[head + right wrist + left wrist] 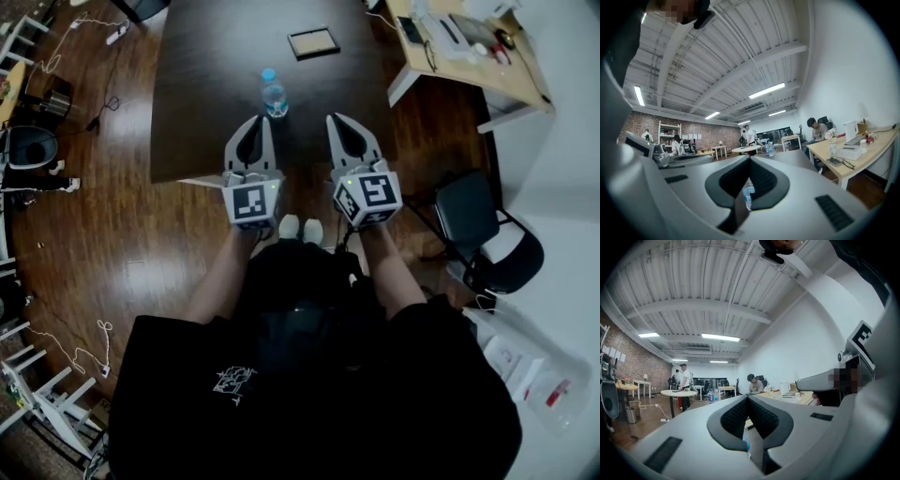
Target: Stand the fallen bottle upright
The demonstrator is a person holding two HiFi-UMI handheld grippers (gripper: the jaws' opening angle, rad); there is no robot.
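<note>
A clear water bottle [273, 94] with a blue cap and label stands upright on the dark table [206, 84], near its middle. Both grippers hover side by side over the table's near edge, pointing level at the bottle and short of it. My left gripper [255, 123] is shut with nothing between its jaws. My right gripper [338, 121] is shut and empty as well. In the left gripper view the bottle [746, 438] peeks through the gap below the closed tips [747, 397]. The right gripper view shows the bottle [748, 192] the same way under its tips [750, 158].
A dark framed tablet [313, 42] lies at the table's far side. A light wooden desk [469, 47] with clutter stands at the back right, a black office chair [478, 225] to the right. Cables and white racks [47, 394] line the wooden floor on the left. People are at desks beyond.
</note>
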